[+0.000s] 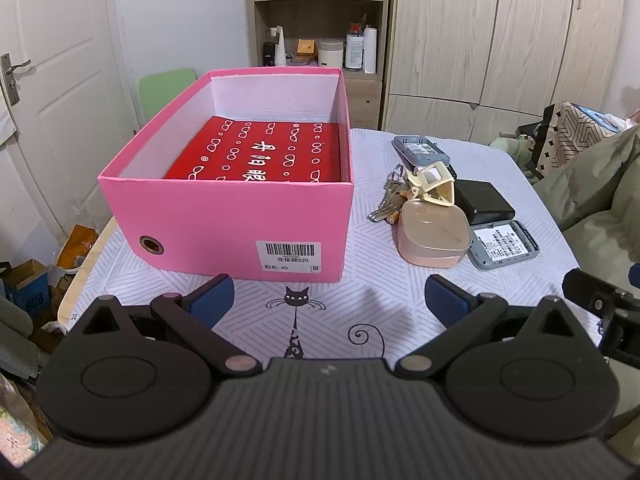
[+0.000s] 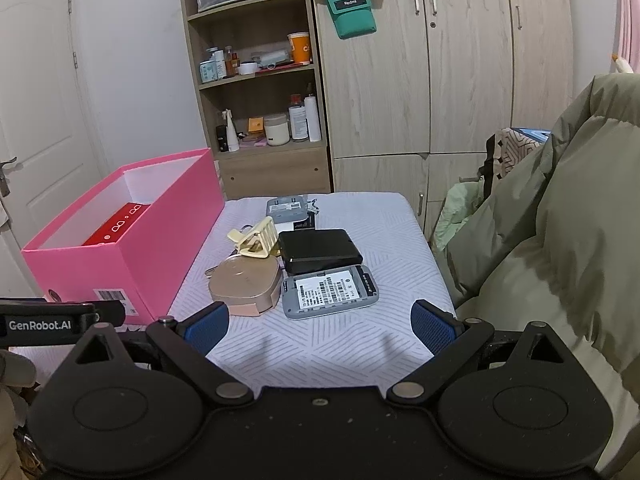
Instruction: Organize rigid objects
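Blue-padded fingers spread wide on both tools: our left gripper (image 1: 330, 300) hovers empty over the near tablecloth (image 1: 360, 304), our right gripper (image 2: 320, 326) likewise, each holding nothing. Just beyond the right one lie the rigid objects in a close cluster: a grey device (image 2: 330, 292), a rose-gold case (image 2: 245, 286), a black box (image 2: 320, 250), a cream clip (image 2: 256, 238) and keys (image 1: 386, 200). Farther left stands the pink box (image 1: 224, 224), open, with a red packet (image 1: 256, 148) inside. We judge nothing is picked yet; next we reach and close on the nearest piece.
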Tool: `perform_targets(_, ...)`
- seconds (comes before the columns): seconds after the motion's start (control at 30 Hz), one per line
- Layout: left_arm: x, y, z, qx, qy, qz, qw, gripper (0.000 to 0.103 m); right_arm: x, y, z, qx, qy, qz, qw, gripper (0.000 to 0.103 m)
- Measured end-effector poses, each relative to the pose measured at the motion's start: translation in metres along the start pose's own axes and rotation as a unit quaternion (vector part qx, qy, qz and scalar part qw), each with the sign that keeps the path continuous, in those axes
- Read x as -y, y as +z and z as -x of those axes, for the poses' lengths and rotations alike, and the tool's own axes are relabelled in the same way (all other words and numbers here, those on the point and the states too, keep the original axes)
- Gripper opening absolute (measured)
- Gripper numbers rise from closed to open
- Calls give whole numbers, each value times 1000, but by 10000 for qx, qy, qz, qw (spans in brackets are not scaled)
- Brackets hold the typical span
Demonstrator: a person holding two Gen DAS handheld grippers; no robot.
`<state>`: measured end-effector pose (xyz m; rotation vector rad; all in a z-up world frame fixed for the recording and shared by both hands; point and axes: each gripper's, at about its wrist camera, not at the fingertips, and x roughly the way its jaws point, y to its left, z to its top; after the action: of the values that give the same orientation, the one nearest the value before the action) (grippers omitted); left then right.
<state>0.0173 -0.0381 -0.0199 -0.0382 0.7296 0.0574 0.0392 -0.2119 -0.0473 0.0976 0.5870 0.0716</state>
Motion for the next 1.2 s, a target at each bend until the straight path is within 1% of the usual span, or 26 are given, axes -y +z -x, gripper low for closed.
perform_targets(0.47, -2, -1, -1, 0, 30, 40, 10000, 103, 0, -1, 1, 2, -15, 14, 10000, 99)
perform_targets(0.6, 0, -2, 2, 194, 219, 14, 9996, 103, -1, -1, 1, 37, -28, 19, 10000, 99)
perform_targets(0.73, -2, -1, 3, 188, 145, 61, 9997, 103, -2, -1, 0, 56, -8, 7, 10000, 99)
perform_targets(0.9, -1, -4, 6, 396, 143, 9, 9991, 103, -4, -2, 0, 128, -25, 29, 9999, 99)
perform_targets(1.0, 0, -5, 5, 396, 68, 11, 9992, 103, -6, -2, -1, 237, -109, 15, 9997, 99)
perform_targets(1.2, 2, -7, 6, 455, 128, -45, 9989, 103, -8, -3, -1, 341, -152, 44, 9993, 99)
